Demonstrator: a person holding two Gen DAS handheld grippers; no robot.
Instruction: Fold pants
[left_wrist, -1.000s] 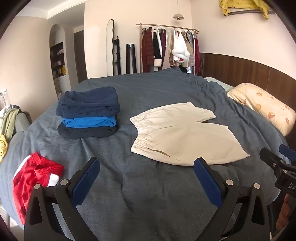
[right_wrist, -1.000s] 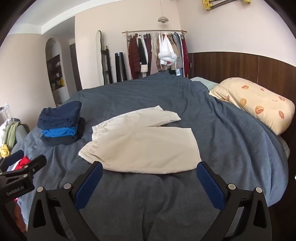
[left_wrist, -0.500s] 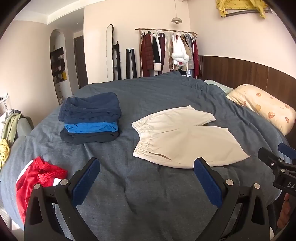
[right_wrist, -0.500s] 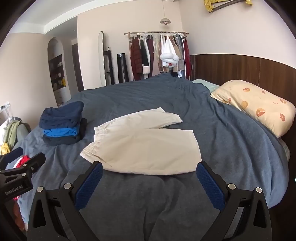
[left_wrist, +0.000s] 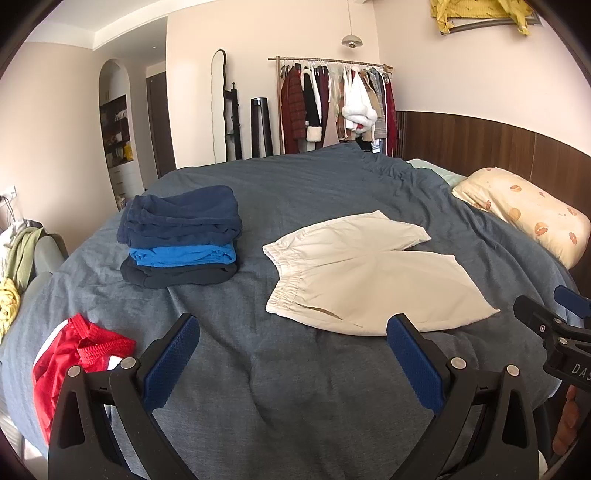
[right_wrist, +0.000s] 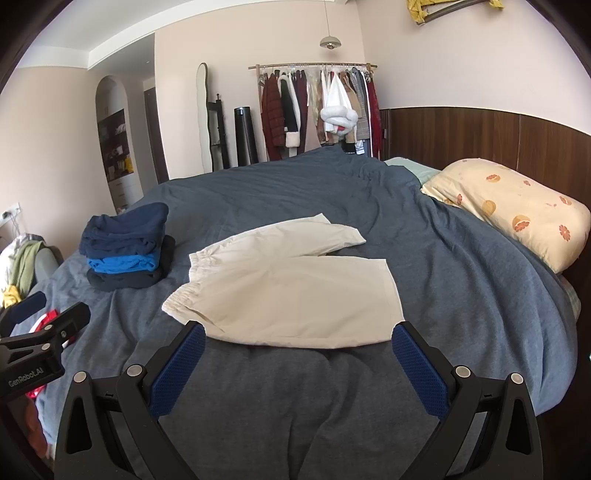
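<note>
Cream shorts (left_wrist: 362, 273) lie spread flat on the blue-grey bed cover (left_wrist: 295, 387), waistband to the left, both legs pointing right. They also show in the right wrist view (right_wrist: 291, 291). My left gripper (left_wrist: 291, 358) is open and empty, held above the cover short of the shorts' near edge. My right gripper (right_wrist: 299, 365) is open and empty, just short of the near leg's edge. Each gripper shows at the edge of the other's view.
A stack of folded dark and blue garments (left_wrist: 181, 236) sits left of the shorts. Red shorts (left_wrist: 74, 362) lie crumpled at the bed's near left edge. A patterned pillow (left_wrist: 528, 214) lies at the right. A clothes rack (left_wrist: 332, 103) stands behind the bed.
Both views have tilted slightly, so the shorts and stack sit a little lower in frame. The shorts have not moved and both grippers stay open.
</note>
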